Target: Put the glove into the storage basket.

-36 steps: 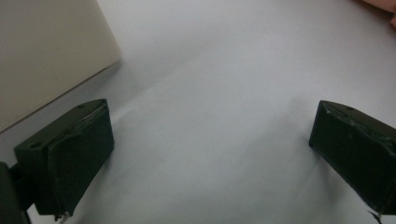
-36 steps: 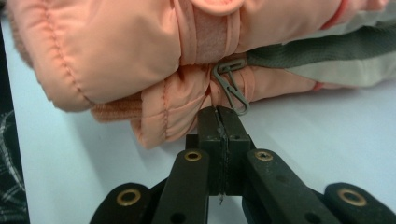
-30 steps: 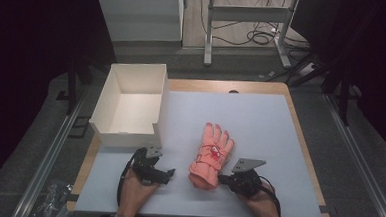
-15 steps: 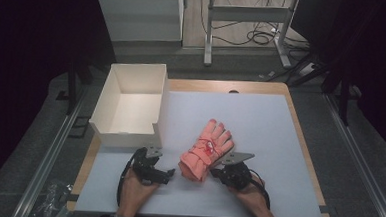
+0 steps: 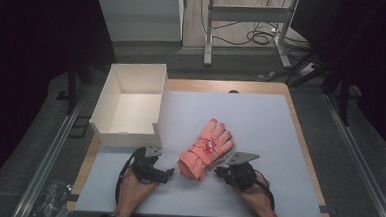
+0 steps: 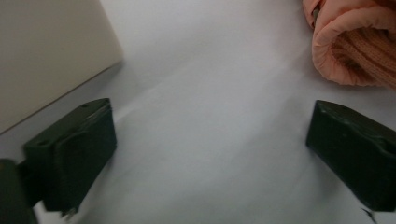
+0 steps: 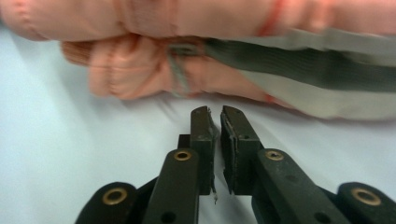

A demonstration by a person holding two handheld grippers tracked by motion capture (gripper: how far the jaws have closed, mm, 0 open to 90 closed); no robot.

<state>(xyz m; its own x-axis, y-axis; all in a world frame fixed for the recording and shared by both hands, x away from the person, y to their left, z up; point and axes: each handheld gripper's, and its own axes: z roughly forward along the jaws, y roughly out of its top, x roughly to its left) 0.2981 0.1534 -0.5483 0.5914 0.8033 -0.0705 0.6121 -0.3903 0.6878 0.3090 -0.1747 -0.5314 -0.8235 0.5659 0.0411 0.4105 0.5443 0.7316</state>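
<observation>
A pink padded glove [image 5: 206, 149] lies on the white table [image 5: 270, 122], fingers pointing up and right, cuff toward the person. My left gripper [image 5: 166, 173] rests on the table left of the cuff. In the left gripper view, my left gripper [image 6: 210, 135] stands wide open with bare table between its jaws, which have just been closing a little; the glove's cuff [image 6: 355, 46] lies beyond at the upper right. My right gripper [image 5: 222, 171] sits right of the cuff. The right gripper view has my right gripper [image 7: 218, 112] parted by a slit, just opening, with nothing in it and the glove [image 7: 187, 28] right ahead.
An open white box [image 5: 129, 132] stands at the table's left side, close behind my left gripper; its wall [image 6: 46, 51] rises at the upper left of the left gripper view. The table's wooden edge runs along the front and sides.
The glove's cuff has swung left, so the glove now lies tilted toward the upper right. My right hand shifted slightly left with it. My left hand stayed put.
</observation>
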